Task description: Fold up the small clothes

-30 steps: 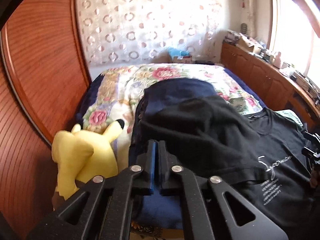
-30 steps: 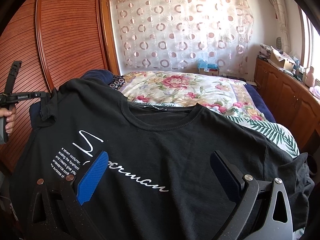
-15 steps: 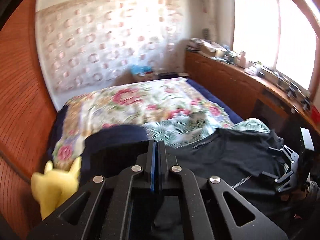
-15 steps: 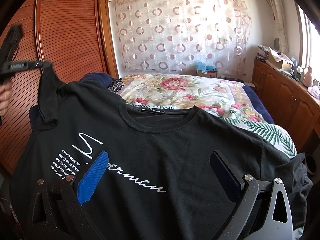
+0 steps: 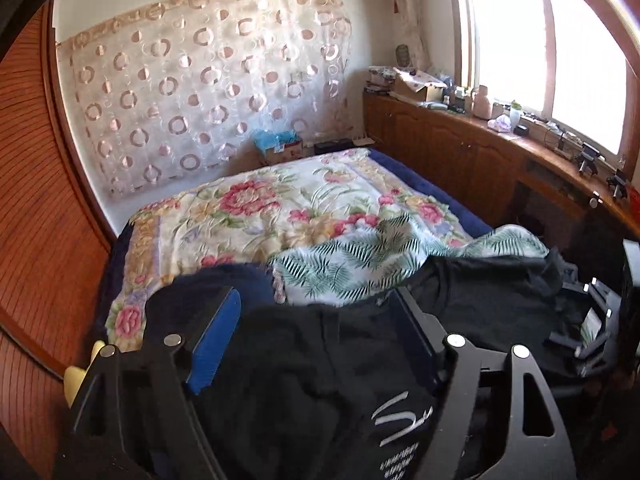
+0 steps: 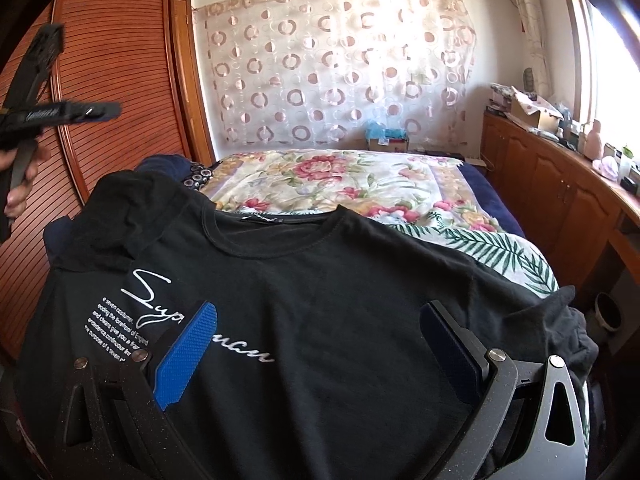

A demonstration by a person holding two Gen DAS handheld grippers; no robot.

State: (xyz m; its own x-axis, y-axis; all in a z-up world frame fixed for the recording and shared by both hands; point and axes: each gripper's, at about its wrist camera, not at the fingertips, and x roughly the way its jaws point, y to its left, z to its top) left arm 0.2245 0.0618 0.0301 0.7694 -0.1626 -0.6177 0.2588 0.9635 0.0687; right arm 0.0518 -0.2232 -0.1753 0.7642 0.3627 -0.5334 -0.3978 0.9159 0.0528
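Observation:
A black T-shirt (image 6: 340, 280) with white script lettering lies face up on the bed. Its left sleeve (image 6: 120, 216) is folded in over the chest. My left gripper (image 5: 316, 320) hovers above the shirt (image 5: 304, 380) with its jaws opening; nothing is pinched between them. In the right wrist view it hangs in the air at the upper left (image 6: 60, 112), held by a hand (image 6: 20, 184), clear of the cloth. My right gripper (image 6: 320, 340) stands open low over the shirt's front, its blue pads (image 6: 188, 352) apart and empty.
A floral bedspread (image 5: 280, 208) covers the bed, with a palm-leaf cloth (image 5: 360, 260) and a navy blanket (image 5: 224, 280) by the shirt. A yellow plush toy (image 5: 76, 380) sits at the left edge. A slatted wardrobe (image 6: 120, 80) stands left and cluttered cabinets (image 5: 480, 152) right.
My left gripper, shut on the sleeve, lifted it and carried it over the shirt, then opened and let it drop onto the chest. The right gripper stayed open and barely moved.

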